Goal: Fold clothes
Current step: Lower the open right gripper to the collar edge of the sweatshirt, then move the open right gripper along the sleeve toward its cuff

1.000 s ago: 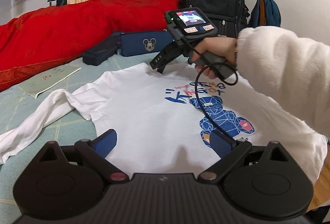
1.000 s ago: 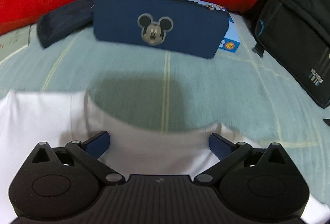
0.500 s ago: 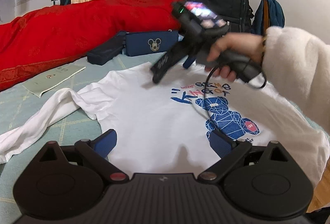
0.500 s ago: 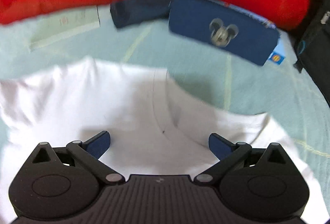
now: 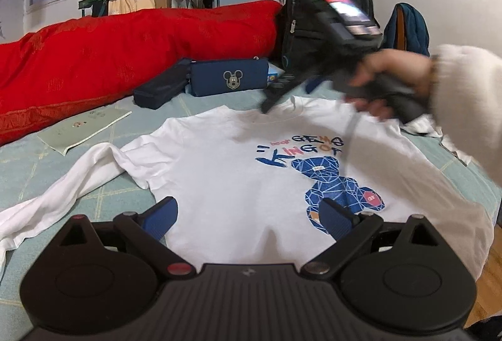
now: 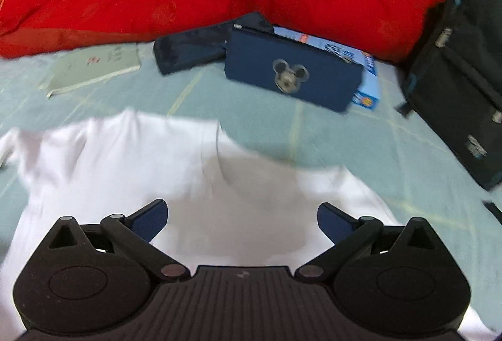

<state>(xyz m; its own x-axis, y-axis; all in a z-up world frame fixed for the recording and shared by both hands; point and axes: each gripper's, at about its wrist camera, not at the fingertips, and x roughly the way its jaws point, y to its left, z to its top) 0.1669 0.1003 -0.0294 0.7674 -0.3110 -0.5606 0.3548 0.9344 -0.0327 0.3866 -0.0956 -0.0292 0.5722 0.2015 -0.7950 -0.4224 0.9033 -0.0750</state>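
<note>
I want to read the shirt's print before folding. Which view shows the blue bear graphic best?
The left wrist view: the blue bear graphic faces up on the white T-shirt, partly behind one finger. The right wrist view shows only the blurred collar end, no print.

The left claw [image 5: 248, 217] is spread wide, its two blue fingers [image 5: 160, 217] apart with nothing between them, hovering low and pointing toward 12 o'clock. In the left wrist view, the right claw appears at about 2 o'clock, blurred, held by the person's right hand [image 5: 389, 83] wrapped around its dark handle; a fluffy cream sleeve [image 5: 464, 102] covers the wrist and forearm, which come in from 3 o'clock. Its nose tips down toward 8 o'clock. In its own view the right claw [image 6: 243, 220] is likewise spread wide, fingers empty.
</note>
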